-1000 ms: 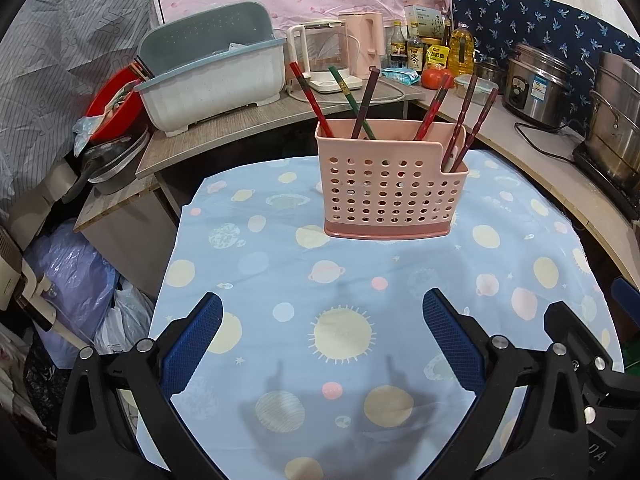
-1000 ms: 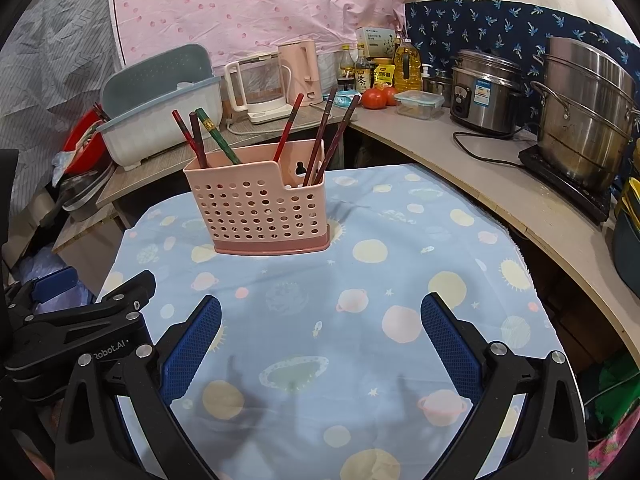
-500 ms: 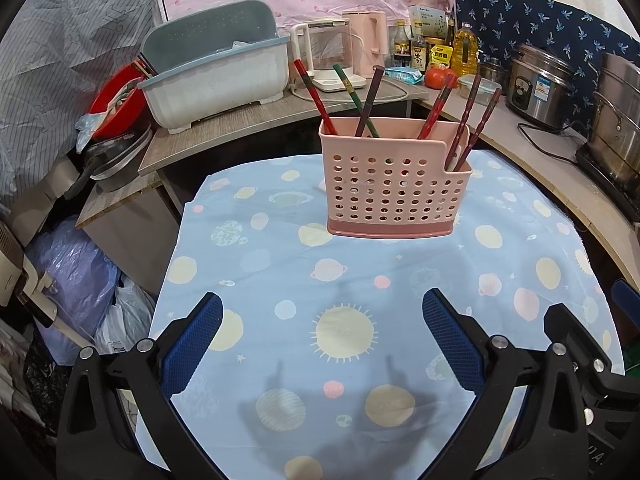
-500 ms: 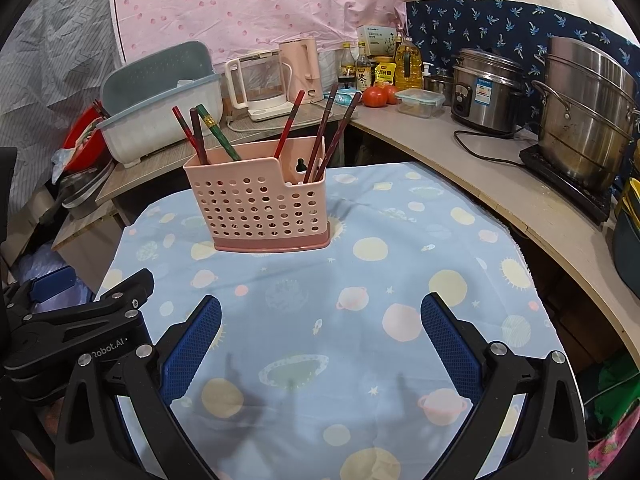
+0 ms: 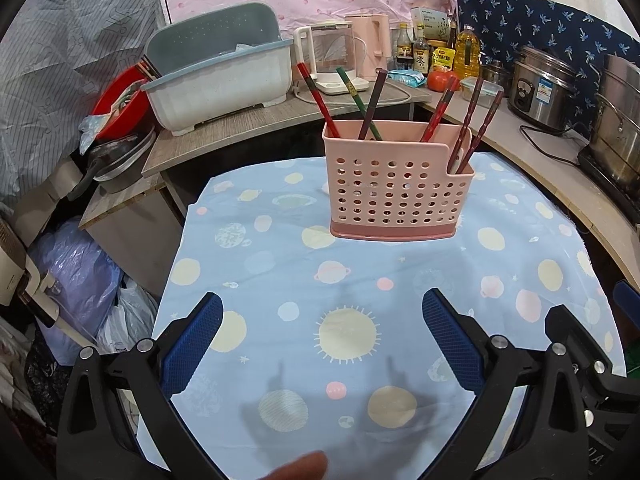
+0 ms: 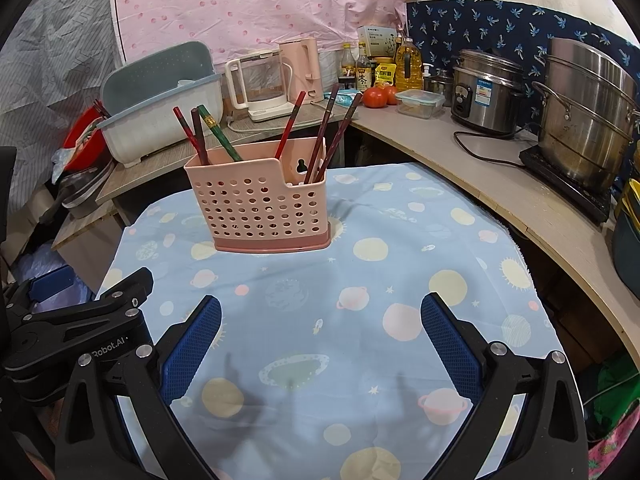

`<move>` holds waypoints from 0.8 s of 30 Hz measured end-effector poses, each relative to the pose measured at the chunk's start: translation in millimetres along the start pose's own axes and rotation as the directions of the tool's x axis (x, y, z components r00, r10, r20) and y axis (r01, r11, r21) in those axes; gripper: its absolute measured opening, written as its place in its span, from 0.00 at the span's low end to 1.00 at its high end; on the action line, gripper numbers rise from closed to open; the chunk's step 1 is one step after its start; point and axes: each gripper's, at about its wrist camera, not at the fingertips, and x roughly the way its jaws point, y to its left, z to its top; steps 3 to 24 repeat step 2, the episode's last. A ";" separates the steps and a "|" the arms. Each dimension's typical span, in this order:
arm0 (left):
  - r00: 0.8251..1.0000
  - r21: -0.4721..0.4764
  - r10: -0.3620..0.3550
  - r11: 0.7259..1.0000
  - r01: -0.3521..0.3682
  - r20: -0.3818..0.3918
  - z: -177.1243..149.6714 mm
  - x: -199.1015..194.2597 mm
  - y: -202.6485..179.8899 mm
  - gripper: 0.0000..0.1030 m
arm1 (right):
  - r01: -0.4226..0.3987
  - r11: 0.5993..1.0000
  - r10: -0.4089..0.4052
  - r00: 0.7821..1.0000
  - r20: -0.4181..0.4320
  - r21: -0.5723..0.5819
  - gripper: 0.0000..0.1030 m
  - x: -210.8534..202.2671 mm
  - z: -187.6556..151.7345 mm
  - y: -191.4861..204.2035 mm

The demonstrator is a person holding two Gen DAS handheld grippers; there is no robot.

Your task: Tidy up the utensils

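Observation:
A pink perforated utensil holder [image 5: 396, 188] [image 6: 260, 204] stands upright on the blue planet-print tablecloth [image 5: 360, 320] [image 6: 360, 312]. Several chopsticks [image 5: 370, 106] [image 6: 216, 134] lean in its compartments, red, green and dark brown ones. My left gripper [image 5: 322, 338] hovers open over the cloth, well short of the holder, with nothing between its blue pads. My right gripper [image 6: 320, 338] is open and empty too, with the holder ahead and to its left. The left gripper's black body [image 6: 76, 328] shows at the right wrist view's left edge. A fingertip [image 5: 300, 466] shows at the bottom of the left wrist view.
A dish drainer tub [image 5: 220, 76] and kettles [image 5: 332, 56] stand on the counter behind the table. Bottles, tomatoes [image 6: 376, 96], a rice cooker [image 6: 484, 92] and a steel steamer pot [image 6: 588, 120] line the curved counter at right. Bags [image 5: 76, 280] sit low at left.
The views have shifted slightly, with the holder sitting a little lower and to the right in frame. Both grippers stay open. A fingertip has appeared at the left view's bottom edge.

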 end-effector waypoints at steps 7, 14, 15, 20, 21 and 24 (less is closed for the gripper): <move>1.000 0.001 -0.005 1.000 0.005 -0.007 0.2 0.9 1.3 0.93 | 0.001 1.000 -0.001 1.000 0.000 0.000 0.94 0.7 0.1 2.4; 1.000 0.001 -0.005 1.000 0.005 -0.007 0.2 0.9 1.3 0.93 | 0.001 1.000 -0.001 1.000 0.000 0.000 0.94 0.7 0.1 2.4; 1.000 0.001 -0.005 1.000 0.005 -0.007 0.2 0.9 1.3 0.93 | 0.001 1.000 -0.001 1.000 0.000 0.000 0.94 0.7 0.1 2.4; 1.000 0.001 -0.005 1.000 0.005 -0.007 0.2 0.9 1.3 0.93 | 0.001 1.000 -0.001 1.000 0.000 0.000 0.94 0.7 0.1 2.4; 1.000 0.001 -0.005 1.000 0.005 -0.007 0.2 0.9 1.3 0.93 | 0.001 1.000 -0.001 1.000 0.000 0.000 0.94 0.7 0.1 2.4; 1.000 0.001 -0.005 1.000 0.005 -0.007 0.2 0.9 1.3 0.93 | 0.001 1.000 -0.001 1.000 0.000 0.000 0.94 0.7 0.1 2.4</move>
